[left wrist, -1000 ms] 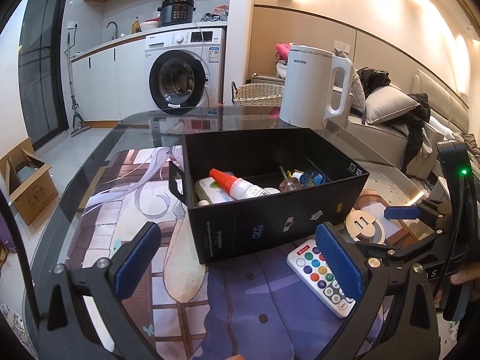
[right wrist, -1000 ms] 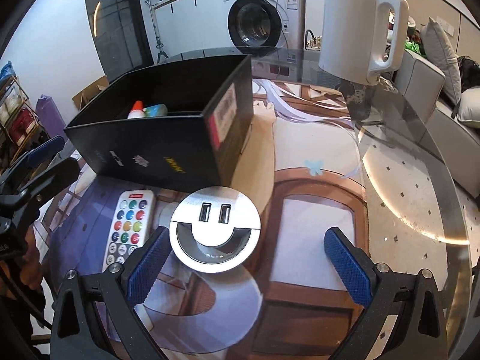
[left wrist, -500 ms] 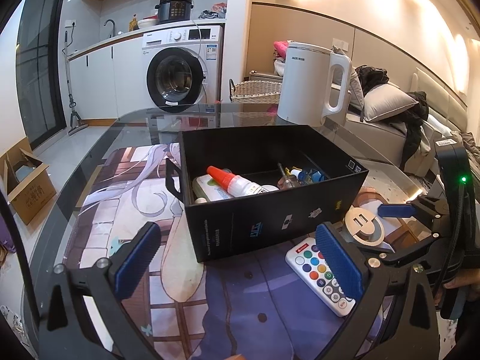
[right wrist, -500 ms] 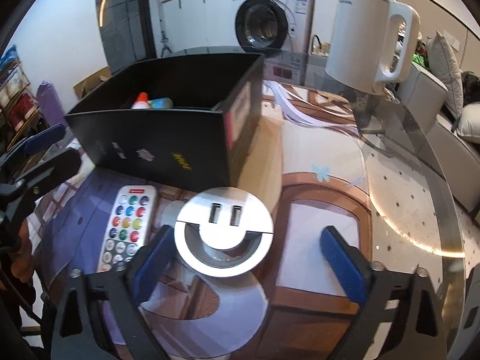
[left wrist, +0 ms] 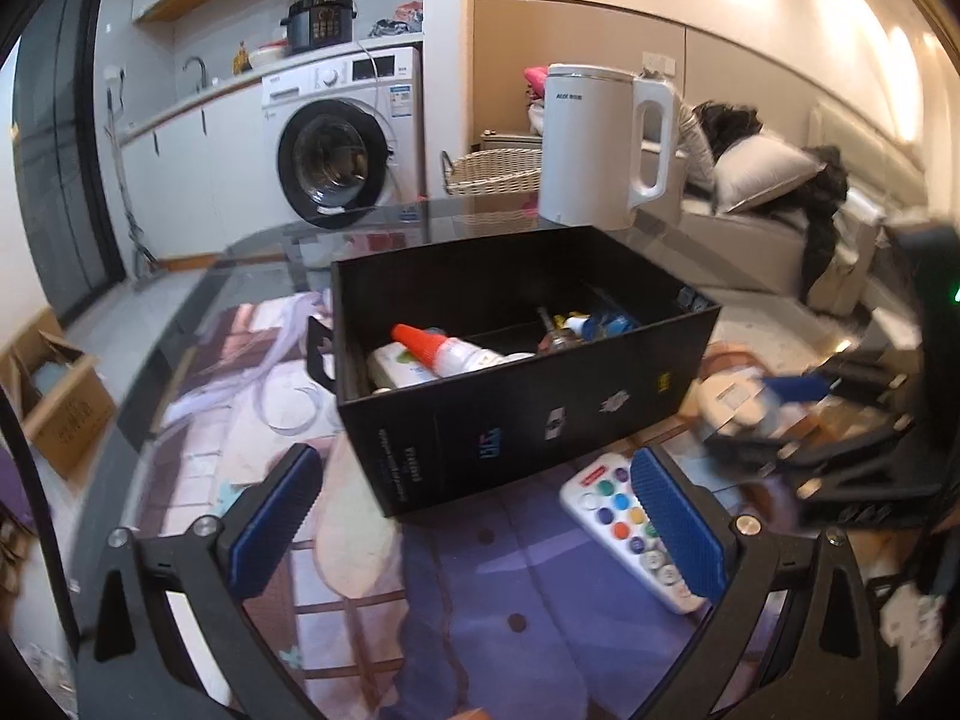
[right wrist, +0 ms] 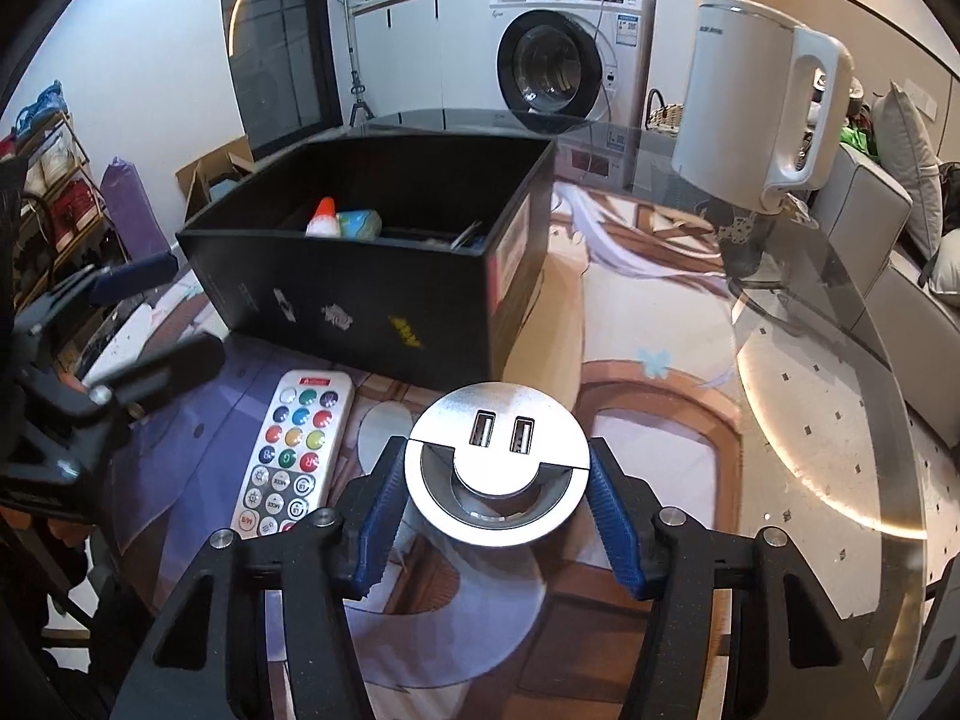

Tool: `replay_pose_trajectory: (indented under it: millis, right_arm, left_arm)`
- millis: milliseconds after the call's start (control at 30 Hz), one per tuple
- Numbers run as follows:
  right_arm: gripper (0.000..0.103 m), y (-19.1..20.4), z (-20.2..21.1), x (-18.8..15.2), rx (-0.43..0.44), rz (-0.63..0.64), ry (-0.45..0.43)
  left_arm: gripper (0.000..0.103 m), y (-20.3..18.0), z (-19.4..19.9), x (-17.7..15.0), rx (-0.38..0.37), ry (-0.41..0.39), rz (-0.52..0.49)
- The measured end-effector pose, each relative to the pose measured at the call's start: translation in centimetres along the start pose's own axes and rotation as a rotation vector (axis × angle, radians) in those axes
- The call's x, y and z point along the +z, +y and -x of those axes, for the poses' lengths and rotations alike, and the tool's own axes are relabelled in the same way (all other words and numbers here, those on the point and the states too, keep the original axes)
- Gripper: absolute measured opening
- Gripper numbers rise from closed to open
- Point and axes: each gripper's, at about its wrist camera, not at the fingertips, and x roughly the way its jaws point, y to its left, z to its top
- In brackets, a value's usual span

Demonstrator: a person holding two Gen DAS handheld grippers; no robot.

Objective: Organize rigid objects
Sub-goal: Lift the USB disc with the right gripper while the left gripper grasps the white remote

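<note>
Right wrist view has the right gripper (right wrist: 497, 501) closing its jaws around the round silver USB socket disc (right wrist: 495, 467), blue pads right at its rim on both sides, on the table mat just in front of the black box (right wrist: 384, 306). Beside it lies the white remote (right wrist: 292, 456). Off to the side, the left gripper (left wrist: 474, 516) hangs spread wide, empty, above the mat.
</note>
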Motion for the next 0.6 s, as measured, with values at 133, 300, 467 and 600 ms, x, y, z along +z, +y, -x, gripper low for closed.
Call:
replay_pose_trajectory:
  millis: [133,300,467,600]
  right_arm:
    - [0.058,-0.3,0.9,0.3,-0.003,-0.008,-0.025]
    - [0.059,-0.8,1.4,0.6,-0.007,-0.026,-0.040]
    - [0.059,-0.9,1.7,0.6,-0.010,-0.024,-0.047]
    - [0.059,-1.2,1.7,0.6,-0.010,-0.030,-0.049]
  left_arm:
    - [0.103,-0.7,-0.2,-0.2,0.017,0.040,-0.066]
    - [0.103,-2.2,0.0,-0.6,0.061,0.073,-0.186]
    - [0.103,-3.3,-0.6,-1.2,0.049,0.136,-0.240]
    - [0.103,-3.4,-0.9,-1.2,0.010,0.163,-0.232]
